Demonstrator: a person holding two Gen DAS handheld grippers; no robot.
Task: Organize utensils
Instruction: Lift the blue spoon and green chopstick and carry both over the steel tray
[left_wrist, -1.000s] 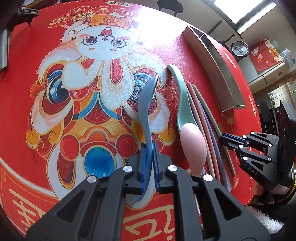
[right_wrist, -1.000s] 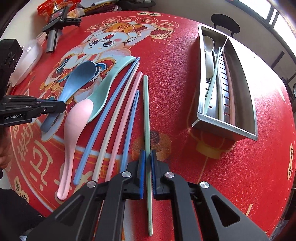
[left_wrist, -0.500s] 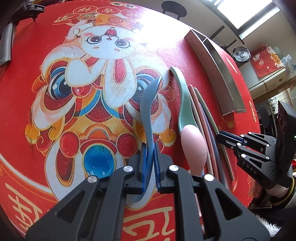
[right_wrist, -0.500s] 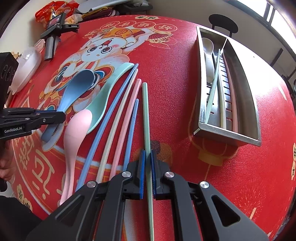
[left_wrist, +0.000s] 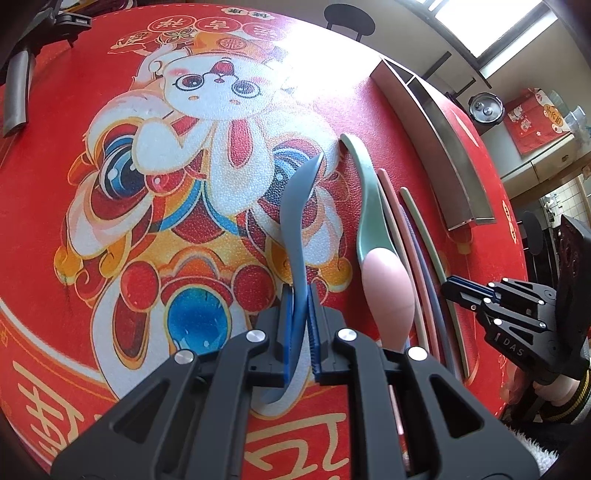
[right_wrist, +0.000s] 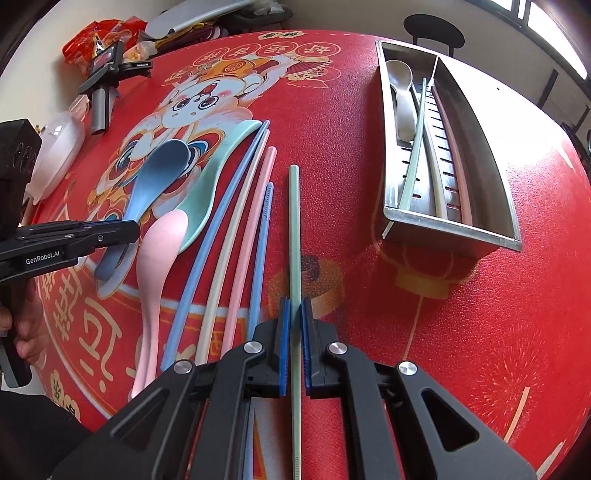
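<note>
Left wrist view: a round table under a red cloth (left_wrist: 369, 107) printed with a cartoon rabbit in glasses, gold characters along the near edge. The left gripper (left_wrist: 300, 295) has its jaws narrowed onto the handle of the blue spoon (left_wrist: 295, 206), bowl end toward the far side. To its right lie the green spoon (left_wrist: 369, 199) and the pink spoon (left_wrist: 386, 288), then a row of chopsticks. The steel tray (left_wrist: 439, 147) stands at the far right of the table. The right gripper (left_wrist: 452, 290) shows at the right edge. Beyond the table — a bright window, a dark chair, a counter with a pot lid and a red hanging.

Right wrist view: the right gripper (right_wrist: 293, 306) is closed on the green chopstick (right_wrist: 294, 229), which runs straight away from the camera, apart from the blue, cream and pink chopsticks to its left. The steel tray (right_wrist: 454, 229) at far right has two long compartments; the left one holds a metal spoon (right_wrist: 400, 85) and several chopsticks. A hand (right_wrist: 26, 325) grips the left tool at the left edge. Clutter sits along the table's far-left rim.
</note>
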